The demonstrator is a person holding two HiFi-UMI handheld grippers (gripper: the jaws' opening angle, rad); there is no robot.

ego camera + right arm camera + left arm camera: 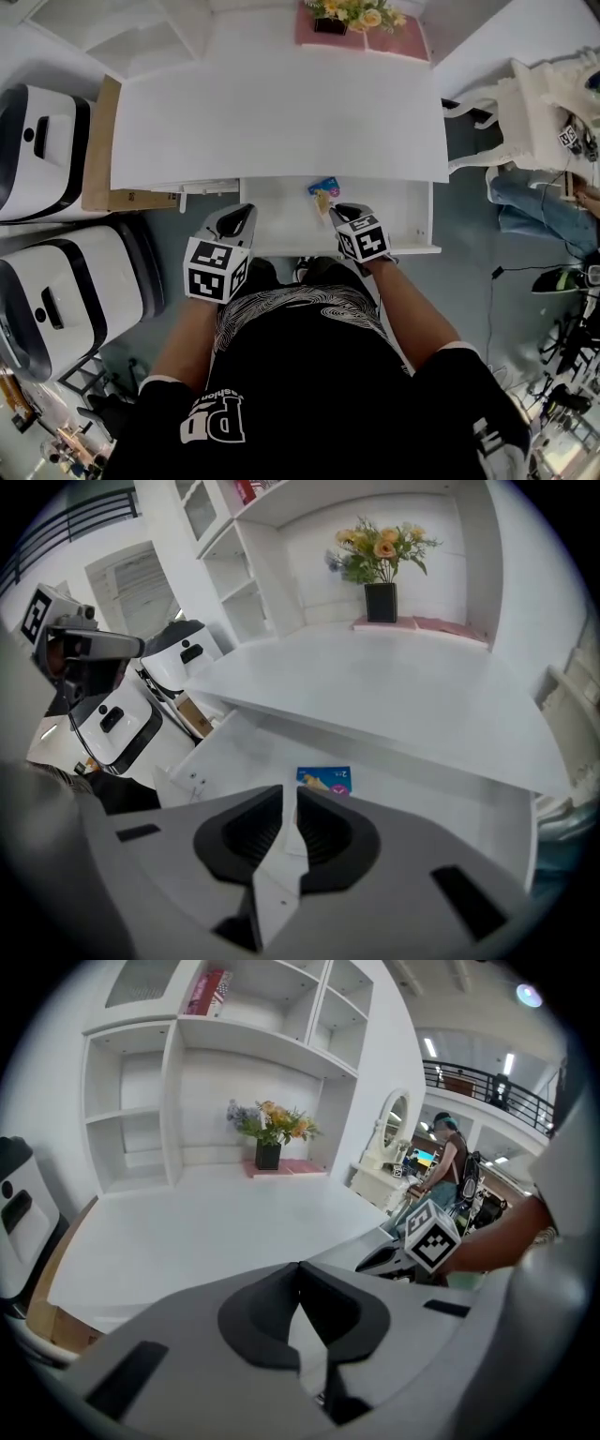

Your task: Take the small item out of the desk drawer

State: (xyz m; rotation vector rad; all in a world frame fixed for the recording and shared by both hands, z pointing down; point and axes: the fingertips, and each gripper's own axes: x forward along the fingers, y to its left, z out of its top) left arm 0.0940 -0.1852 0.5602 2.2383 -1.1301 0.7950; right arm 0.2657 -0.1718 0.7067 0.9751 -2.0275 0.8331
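The only writing to be made out on the task's thing was a figure "2" on the small blue packet (324, 780); its other print was too small to read. The person's black shirt (309, 375) bore white lettering in which the word "fashion" could be read. A red book (208, 991) on the top shelf had a printed spine that could not be read.

There was one blue packet, and it lay flat at the far side of the open drawer (272, 211), close under the near edge of the white desk (281, 103). One drawer stood pulled out.

There were two grippers, each with one black-and-white marker cube. The right gripper (339, 214) pointed down into the drawer. Its jaws stood a narrow gap apart with nothing between them, and the packet lay just beyond their tips, untouched. The left gripper (242, 214) hung at the drawer's near left edge with its jaws closed together and empty.

At the desk's far edge stood one vase of flowers (356, 11) on one pink mat (403, 39). Two white appliances (37, 141) sat on the floor to the left, and one cardboard box (141, 199) lay beside the desk.
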